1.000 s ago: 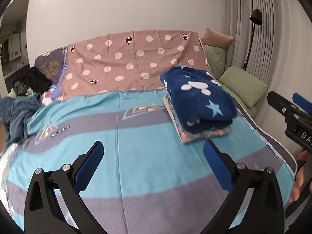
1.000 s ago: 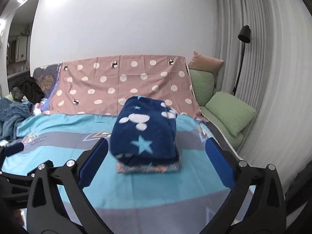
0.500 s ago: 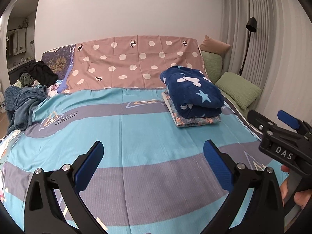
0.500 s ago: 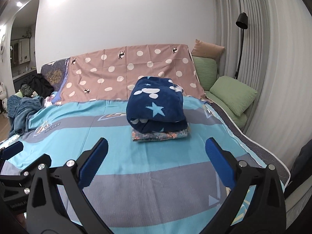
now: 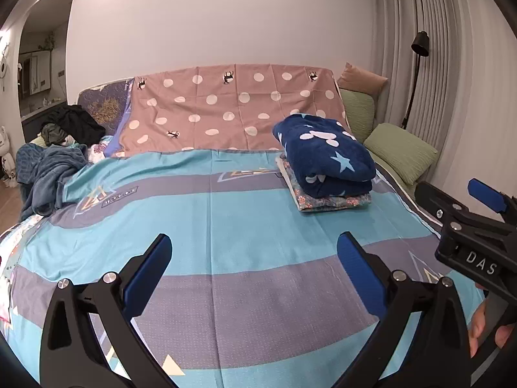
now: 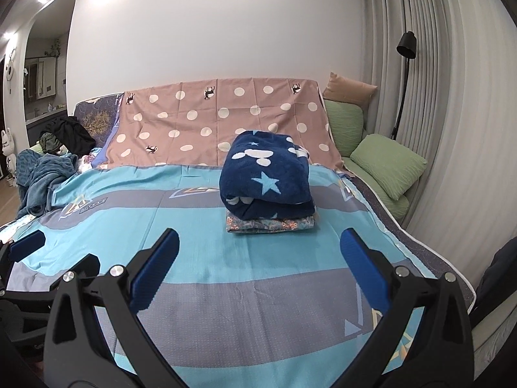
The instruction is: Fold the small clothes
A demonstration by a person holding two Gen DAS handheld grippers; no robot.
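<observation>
- From the left wrist camera, the left gripper (image 5: 255, 268) hangs over the blue and grey striped bedspread (image 5: 226, 223), its blue-padded fingers spread wide with nothing between them.
- Past it, toward the right of the bed, the folded navy fleece (image 5: 326, 158) with white stars lies on top of a folded floral garment (image 5: 329, 201); the two make one neat stack, well apart from the gripper.
- At the right edge the right gripper (image 5: 468, 210) shows side-on, one blue pad raised, a hand (image 5: 484, 329) beneath it.
- A heap of unfolded clothes (image 5: 51, 168), teal and black, sits at the far left of the bed, beside the pink dotted sheet (image 5: 232, 110) draped behind.
- Green pillows (image 5: 400, 152) lie at the right, by a black floor lamp (image 5: 416, 64).
- From the right wrist camera, the right gripper (image 6: 258, 265) is likewise released, fingers wide apart above the bedspread (image 6: 194, 226), holding nothing.
- The navy fleece (image 6: 268, 174) stands straight ahead, resting on the floral garment (image 6: 271, 224), clear of both fingertips.
- A pad of the left gripper (image 6: 26, 245) peeks in at the left edge.
- The clothes heap (image 6: 45, 168) lies far left, the green pillows (image 6: 387, 161) far right.
</observation>
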